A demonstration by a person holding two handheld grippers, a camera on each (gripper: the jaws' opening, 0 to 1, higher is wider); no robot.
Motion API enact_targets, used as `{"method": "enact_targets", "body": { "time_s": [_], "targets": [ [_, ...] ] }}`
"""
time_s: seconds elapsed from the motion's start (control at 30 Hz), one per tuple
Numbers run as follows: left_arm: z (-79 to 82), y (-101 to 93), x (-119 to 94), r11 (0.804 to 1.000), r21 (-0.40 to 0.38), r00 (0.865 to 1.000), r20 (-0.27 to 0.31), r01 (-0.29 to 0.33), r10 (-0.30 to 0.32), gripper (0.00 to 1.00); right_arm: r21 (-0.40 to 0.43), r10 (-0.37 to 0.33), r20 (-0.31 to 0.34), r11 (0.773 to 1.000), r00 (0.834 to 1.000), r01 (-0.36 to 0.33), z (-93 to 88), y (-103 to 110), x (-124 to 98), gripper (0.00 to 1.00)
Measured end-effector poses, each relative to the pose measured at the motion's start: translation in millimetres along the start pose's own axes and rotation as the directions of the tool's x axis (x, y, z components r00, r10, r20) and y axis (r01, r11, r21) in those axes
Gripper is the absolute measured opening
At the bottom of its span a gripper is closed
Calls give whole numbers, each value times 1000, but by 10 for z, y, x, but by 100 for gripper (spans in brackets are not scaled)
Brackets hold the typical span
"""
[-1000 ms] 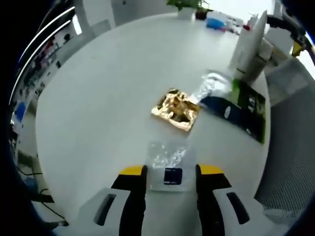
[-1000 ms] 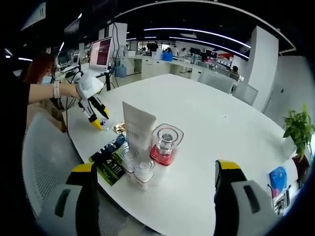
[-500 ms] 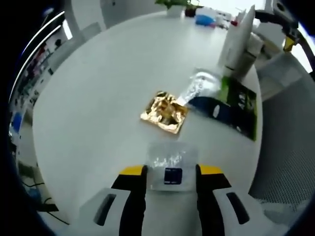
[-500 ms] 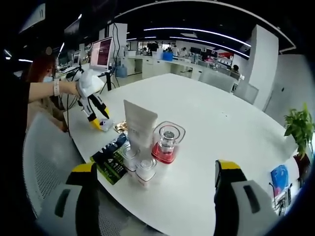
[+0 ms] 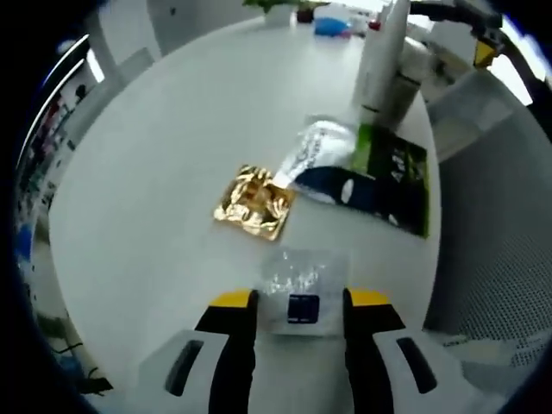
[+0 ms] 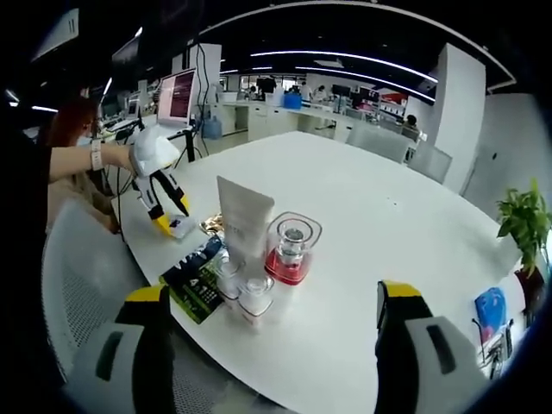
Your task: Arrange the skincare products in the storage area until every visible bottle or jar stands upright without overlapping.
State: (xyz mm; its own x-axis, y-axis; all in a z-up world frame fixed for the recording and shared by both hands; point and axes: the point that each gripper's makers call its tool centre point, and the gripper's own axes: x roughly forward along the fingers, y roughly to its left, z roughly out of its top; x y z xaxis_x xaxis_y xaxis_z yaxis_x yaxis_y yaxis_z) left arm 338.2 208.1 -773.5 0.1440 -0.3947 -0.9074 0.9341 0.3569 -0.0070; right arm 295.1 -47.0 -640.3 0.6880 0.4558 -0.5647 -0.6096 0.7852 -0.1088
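Note:
My left gripper (image 5: 301, 300) is shut on a small clear sachet (image 5: 302, 289) with a dark square, held low over the white table (image 5: 172, 129). Ahead of it lie a crumpled gold foil packet (image 5: 254, 203), a silvery sachet (image 5: 315, 151) and a flat dark-blue and green box (image 5: 384, 181). A white tube (image 6: 243, 224) stands upright beside a clear bottle with a red base (image 6: 291, 250) and two small clear jars (image 6: 254, 297). My right gripper (image 6: 272, 293) is wide open in front of this group, touching nothing. The left gripper (image 6: 164, 216) appears far left.
A person's arm (image 6: 78, 159) holds the left gripper from the left. A mesh chair back (image 5: 492, 224) stands just past the near table edge. A potted plant (image 6: 522, 228) and a blue packet (image 6: 487, 310) sit at the far right. Office desks and monitors fill the background.
The left gripper has moved with the sachet, towards the near table edge, so the gold packet and box shift left and up in its view. The right gripper has stayed still and open.

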Motion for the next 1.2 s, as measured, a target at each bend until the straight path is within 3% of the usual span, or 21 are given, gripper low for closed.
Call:
{"method": "enact_targets", "body": {
  "time_s": [0.8,1.2],
  "targets": [
    [84,-359,42,985,162,998,-44,51,-44,37,6,18,10,1000,1000,-18,16,48,-29,99],
    [133,-509,106,976,206,997,-48,73,-65,37,7,28,28,1000,999,-28,38,63,-43,99]
  ]
}}
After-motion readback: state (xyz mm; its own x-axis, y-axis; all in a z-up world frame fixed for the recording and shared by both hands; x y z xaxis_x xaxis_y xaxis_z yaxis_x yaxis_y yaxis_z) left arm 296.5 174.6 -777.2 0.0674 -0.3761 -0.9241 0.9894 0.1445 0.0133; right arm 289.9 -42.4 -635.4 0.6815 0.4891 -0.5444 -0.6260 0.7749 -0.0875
